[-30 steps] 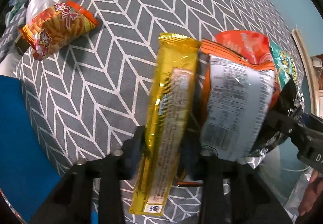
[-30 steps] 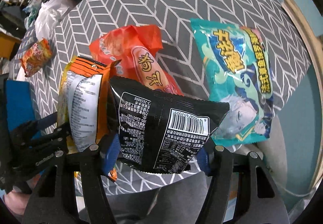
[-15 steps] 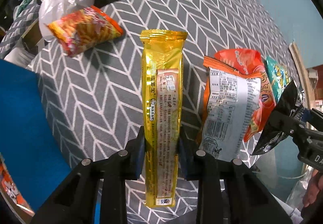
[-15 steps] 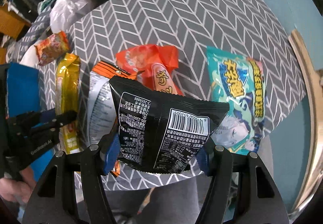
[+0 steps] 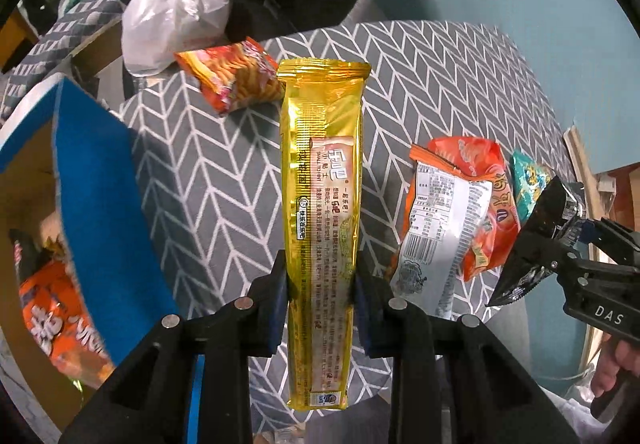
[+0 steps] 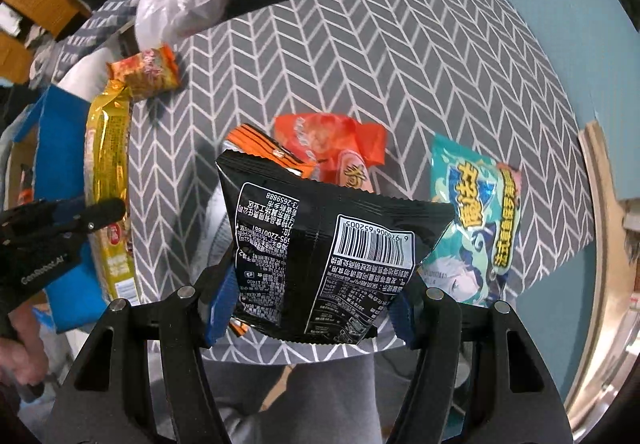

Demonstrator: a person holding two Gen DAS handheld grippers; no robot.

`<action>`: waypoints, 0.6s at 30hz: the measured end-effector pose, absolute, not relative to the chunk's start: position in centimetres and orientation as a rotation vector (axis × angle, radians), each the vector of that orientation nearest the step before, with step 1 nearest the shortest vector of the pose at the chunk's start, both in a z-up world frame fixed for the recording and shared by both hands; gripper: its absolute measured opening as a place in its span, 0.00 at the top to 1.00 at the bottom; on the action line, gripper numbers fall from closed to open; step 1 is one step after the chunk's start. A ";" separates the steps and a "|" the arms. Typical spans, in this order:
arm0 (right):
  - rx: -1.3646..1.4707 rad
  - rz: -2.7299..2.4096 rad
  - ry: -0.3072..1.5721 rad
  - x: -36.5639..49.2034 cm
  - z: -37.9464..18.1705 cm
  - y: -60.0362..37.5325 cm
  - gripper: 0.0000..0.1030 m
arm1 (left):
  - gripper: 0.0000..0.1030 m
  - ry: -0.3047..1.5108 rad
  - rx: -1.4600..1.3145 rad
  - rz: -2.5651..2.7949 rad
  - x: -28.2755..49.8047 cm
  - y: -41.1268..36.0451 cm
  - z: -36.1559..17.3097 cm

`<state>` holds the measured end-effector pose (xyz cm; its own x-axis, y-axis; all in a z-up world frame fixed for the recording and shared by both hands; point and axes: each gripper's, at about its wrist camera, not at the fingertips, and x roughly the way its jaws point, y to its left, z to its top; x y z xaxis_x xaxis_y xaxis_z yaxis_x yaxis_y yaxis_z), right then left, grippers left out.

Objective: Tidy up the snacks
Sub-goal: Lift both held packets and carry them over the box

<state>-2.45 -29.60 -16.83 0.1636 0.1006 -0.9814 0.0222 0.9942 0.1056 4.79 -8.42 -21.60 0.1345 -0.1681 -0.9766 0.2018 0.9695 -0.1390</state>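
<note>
Left wrist view: our left claw [image 5: 320,308] is clamped tight on the gold pack [image 5: 322,204], held above the table [image 5: 440,84]. Our right claw [image 6: 306,308] pinches the black bag [image 6: 320,256] over the near edge. An orange pack [image 6: 332,148] and teal bag [image 6: 476,220] lie behind; a blue box [image 5: 100,204] stands off the left edge.

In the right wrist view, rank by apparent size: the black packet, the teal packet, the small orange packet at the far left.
1. black packet, gripped by the right gripper, though its nearness to the camera inflates it.
2. teal packet, flat on the herringbone cloth.
3. small orange packet, farthest, so it may really be bigger.
</note>
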 end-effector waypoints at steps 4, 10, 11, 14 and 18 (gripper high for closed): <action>0.057 0.094 1.392 -2.1 -15.5 -28.5 0.37 | 0.72 1.389 -0.001 -0.240 4.4 -7.1 -20.1; -0.005 0.159 1.369 -1.5 -13.5 -26.5 0.37 | 0.72 1.362 -0.070 -0.191 3.6 -5.0 -18.1; -0.014 0.169 1.365 -1.5 -13.3 -26.3 0.37 | 0.72 1.359 -0.080 -0.184 3.4 -4.8 -17.8; -0.028 0.204 1.358 -1.1 -12.6 -25.3 0.37 | 0.72 1.348 -0.106 -0.162 3.2 -4.1 -17.0; -0.051 0.252 1.350 -0.5 -12.0 -23.9 0.37 | 0.72 1.330 -0.135 -0.137 2.8 -3.1 -15.8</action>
